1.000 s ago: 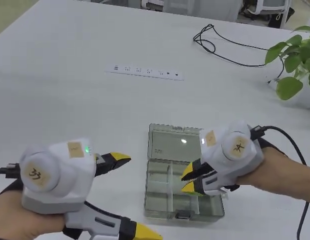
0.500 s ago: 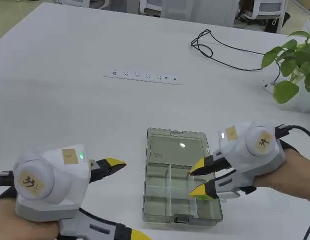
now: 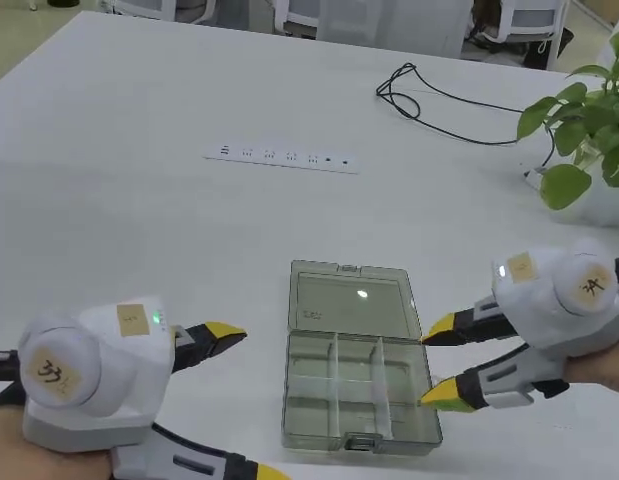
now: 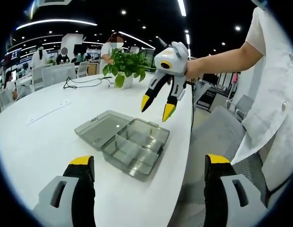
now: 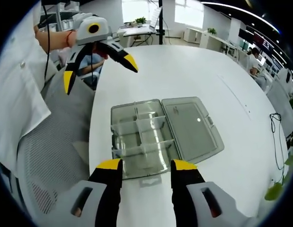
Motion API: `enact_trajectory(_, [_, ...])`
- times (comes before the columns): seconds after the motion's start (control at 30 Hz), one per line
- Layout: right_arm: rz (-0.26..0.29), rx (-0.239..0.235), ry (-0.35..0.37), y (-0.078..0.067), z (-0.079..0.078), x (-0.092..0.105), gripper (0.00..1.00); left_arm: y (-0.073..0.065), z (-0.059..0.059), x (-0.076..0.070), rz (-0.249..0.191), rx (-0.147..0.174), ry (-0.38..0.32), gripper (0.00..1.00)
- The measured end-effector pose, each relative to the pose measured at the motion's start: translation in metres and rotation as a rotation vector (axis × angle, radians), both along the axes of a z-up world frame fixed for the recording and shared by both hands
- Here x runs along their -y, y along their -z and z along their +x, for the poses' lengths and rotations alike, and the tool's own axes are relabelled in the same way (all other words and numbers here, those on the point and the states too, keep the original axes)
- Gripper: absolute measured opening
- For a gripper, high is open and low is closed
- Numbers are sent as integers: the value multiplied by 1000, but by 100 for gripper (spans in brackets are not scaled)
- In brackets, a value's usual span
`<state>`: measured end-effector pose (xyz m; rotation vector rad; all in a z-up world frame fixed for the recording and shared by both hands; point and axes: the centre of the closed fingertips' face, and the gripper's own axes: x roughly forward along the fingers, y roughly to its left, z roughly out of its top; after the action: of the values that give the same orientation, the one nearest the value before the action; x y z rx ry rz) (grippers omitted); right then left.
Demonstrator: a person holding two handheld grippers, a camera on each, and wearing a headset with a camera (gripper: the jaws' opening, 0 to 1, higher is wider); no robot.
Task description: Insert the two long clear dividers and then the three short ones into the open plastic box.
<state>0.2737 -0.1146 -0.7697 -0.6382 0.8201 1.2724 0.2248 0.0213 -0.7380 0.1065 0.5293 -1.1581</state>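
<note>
The plastic box [image 3: 349,300] lies open at the lower centre of the head view on the white tabletop [image 3: 139,200], its lid flat at the upper end. Clear dividers [image 5: 142,149] stand inside, but their edges blur into the box walls, so their count is hard to make out. The right tool [image 3: 437,362] hangs by the box's right edge, jaws spread and empty, its body clipped by the frame's right side. The left tool [image 3: 244,400], at lower left, is likewise spread and empty, its lower jaw cut off at the bottom edge.
</note>
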Motion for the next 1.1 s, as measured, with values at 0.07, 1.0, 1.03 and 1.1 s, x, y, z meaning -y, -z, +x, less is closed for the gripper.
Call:
enact_trajectory(0.07, [-7, -1, 4, 0, -1, 7, 44, 0, 0, 0, -2, -1, -1, 99])
enact_trajectory(1.0, [-177, -45, 48, 26, -5, 113, 58, 5, 3, 0, 3, -15, -5, 99])
enact_trajectory(1.03, [-183, -48, 46, 27, -5, 115, 58, 5, 3, 0, 4, -15, -5, 99])
enact_trajectory(1.1, [-204, -46, 29, 31, -7, 120, 58, 5, 3, -1, 4, -18, -6, 99])
